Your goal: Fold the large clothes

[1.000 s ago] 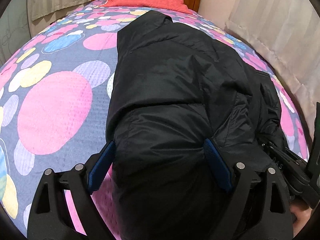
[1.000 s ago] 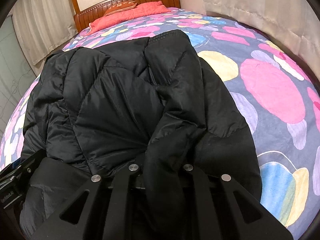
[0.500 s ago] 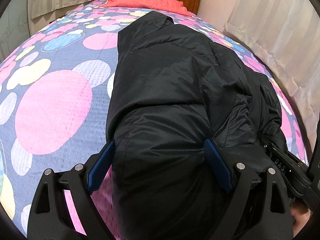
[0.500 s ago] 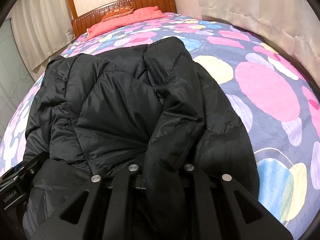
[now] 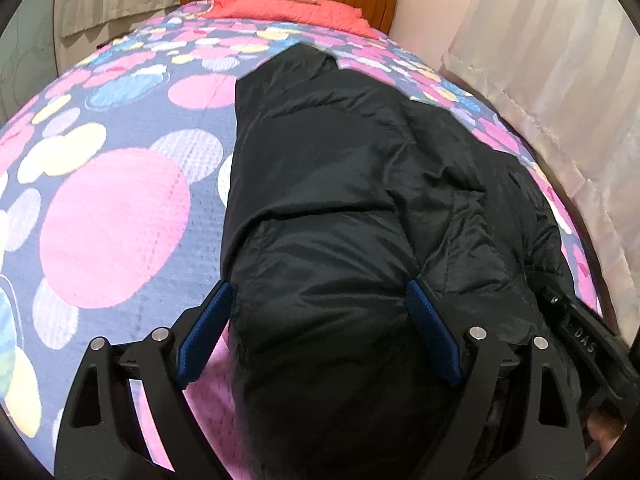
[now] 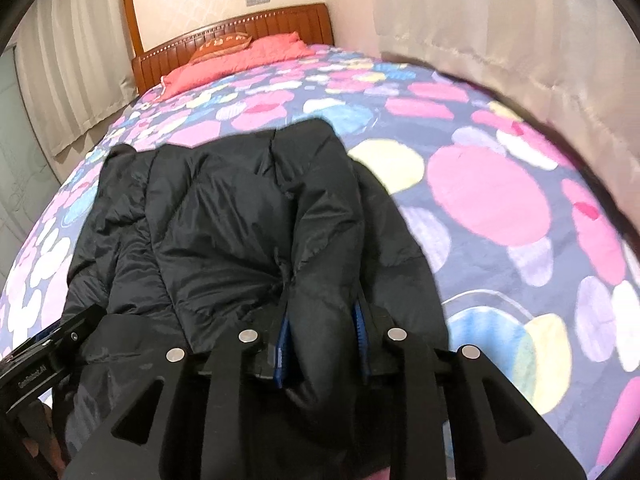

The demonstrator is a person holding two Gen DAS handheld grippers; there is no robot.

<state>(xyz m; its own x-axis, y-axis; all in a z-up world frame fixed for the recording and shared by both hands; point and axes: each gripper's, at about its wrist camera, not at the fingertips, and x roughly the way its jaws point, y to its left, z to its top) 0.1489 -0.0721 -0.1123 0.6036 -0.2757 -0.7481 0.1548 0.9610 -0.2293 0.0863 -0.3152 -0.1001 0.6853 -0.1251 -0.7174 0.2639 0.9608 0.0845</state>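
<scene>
A large black puffer jacket (image 5: 340,200) lies lengthwise on the bed, partly folded; it also shows in the right wrist view (image 6: 224,232). My left gripper (image 5: 320,312) is open wide, its blue pads (image 5: 432,336) on either side of the jacket's near bulge. My right gripper (image 6: 320,340) has its jaws slightly parted around a thick fold of the jacket, blue pads (image 6: 283,340) showing on both sides. Each gripper shows at the edge of the other's view.
The bed has a dotted pink, blue and yellow cover (image 5: 112,220), a red pillow (image 5: 288,8) and a wooden headboard (image 6: 248,28) at the far end. Curtains (image 5: 560,80) hang close along the right side of the bed.
The right gripper has risen and tilted up, and its jaws have parted a little, baring the blue pads. The left gripper has lifted slightly and stays open.
</scene>
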